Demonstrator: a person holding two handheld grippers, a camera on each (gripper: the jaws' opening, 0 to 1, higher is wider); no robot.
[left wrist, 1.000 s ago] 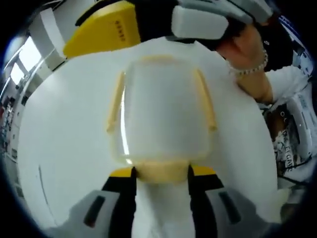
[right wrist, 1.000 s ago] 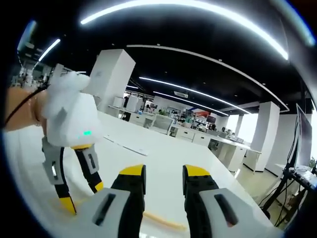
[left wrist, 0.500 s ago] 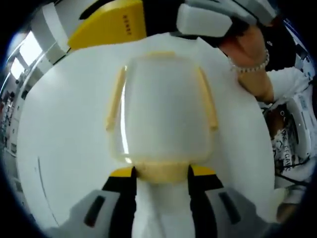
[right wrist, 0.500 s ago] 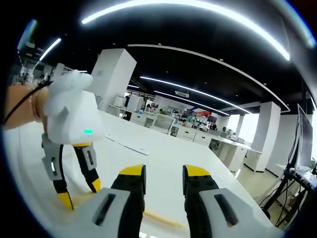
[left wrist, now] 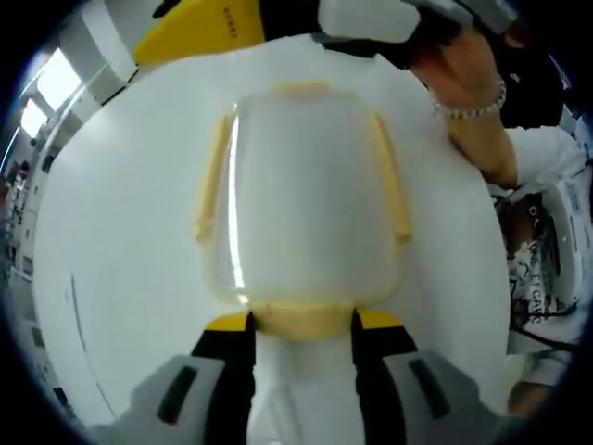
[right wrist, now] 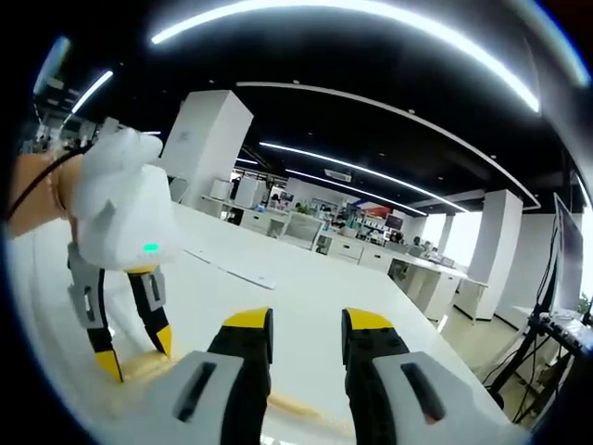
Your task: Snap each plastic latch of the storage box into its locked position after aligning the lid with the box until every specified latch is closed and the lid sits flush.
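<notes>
Since a second ago my left gripper (right wrist: 130, 348) has slid a little leftward in the right gripper view, its yellow tips now down on the box's near latch (left wrist: 304, 320), and the box (left wrist: 301, 209) sits slightly larger in the left gripper view. Its jaws are part open, one on either side of that cream latch, which lies between the tips; I cannot tell whether they press it. The box rests on the white bench (left wrist: 120, 241), clear lid on, with a cream latch along each long side (left wrist: 209, 176) and another at the far end (left wrist: 298, 87). Past that far end comes my right gripper (left wrist: 199, 42), yellow and black, with my hand (left wrist: 454, 69) and a beaded bracelet behind it. In the right gripper view my right gripper (right wrist: 306, 338) has its jaws a small way apart and holds nothing; a cream edge of the box (right wrist: 296, 406) shows just beyond its tips.
</notes>
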